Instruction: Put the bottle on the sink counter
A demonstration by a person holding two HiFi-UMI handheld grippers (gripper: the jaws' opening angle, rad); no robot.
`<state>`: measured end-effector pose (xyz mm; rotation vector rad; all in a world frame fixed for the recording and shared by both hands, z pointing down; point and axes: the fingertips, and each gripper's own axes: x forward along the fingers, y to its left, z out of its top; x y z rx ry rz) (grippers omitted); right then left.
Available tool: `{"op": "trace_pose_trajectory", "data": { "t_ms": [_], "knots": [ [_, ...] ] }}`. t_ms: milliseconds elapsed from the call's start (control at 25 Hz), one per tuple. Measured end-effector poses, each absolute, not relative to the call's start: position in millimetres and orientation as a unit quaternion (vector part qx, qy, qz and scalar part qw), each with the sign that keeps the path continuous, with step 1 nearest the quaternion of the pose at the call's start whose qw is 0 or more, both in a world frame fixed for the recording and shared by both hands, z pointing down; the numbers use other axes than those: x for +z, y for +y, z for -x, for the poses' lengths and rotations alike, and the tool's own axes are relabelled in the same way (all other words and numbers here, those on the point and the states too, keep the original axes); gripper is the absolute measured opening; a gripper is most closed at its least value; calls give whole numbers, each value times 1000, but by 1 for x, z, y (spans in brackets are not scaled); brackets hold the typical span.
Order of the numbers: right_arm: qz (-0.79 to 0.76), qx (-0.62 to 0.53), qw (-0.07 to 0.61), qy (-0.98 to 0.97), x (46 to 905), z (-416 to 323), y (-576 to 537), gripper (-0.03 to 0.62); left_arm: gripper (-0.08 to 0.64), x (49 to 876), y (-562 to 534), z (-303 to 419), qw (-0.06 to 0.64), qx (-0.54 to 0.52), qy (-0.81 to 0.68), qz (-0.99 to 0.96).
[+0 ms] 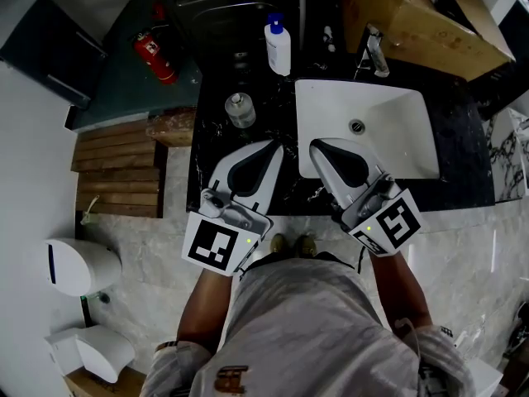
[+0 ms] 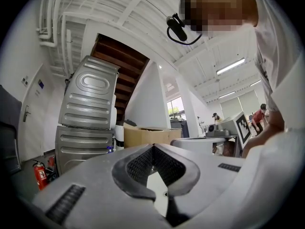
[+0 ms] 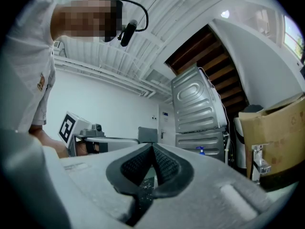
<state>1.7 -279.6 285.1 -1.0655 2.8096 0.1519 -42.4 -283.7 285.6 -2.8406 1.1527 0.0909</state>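
Observation:
A white bottle with a blue pump cap (image 1: 278, 46) stands upright at the back of the black marble sink counter (image 1: 216, 151). A small clear bottle (image 1: 240, 110) stands nearer, left of the white basin (image 1: 397, 131). My left gripper (image 1: 273, 145) hovers over the counter's front edge, just right of and nearer than the clear bottle, shut with nothing in it. My right gripper (image 1: 316, 145) is beside it over the basin's front left corner, also shut and empty. In the left gripper view the jaws (image 2: 153, 147) meet at the tip; in the right gripper view the jaws (image 3: 152, 147) do too.
A chrome faucet (image 1: 374, 52) rises behind the basin, with a cardboard box (image 1: 421, 15) behind it. A metal washing machine (image 1: 223, 7) is at the back. A red fire extinguisher (image 1: 155, 56) and wooden pallet (image 1: 120, 168) lie on the floor left.

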Motion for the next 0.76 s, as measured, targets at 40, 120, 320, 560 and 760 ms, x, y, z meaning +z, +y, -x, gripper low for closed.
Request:
{"op": "trace_pose_trajectory", "data": {
  "t_ms": [40,120,320,560,760],
  "knots": [
    [354,50,66,932,285,-2,-279,0,0,285,-284,42,37,32,376,925],
    [355,50,66,931,285,-4,-279,0,0,282,-285,42,38,37,377,925],
    [356,48,65,931,287,-7,-279,0,0,282,-285,40,38,40,378,924],
    [356,46,65,931,287,-5,-279,0,0,283,-284,43,34,39,381,923],
    [355,47,66,931,287,-3,-279,0,0,282,-284,47,34,42,384,922]
  ]
}}
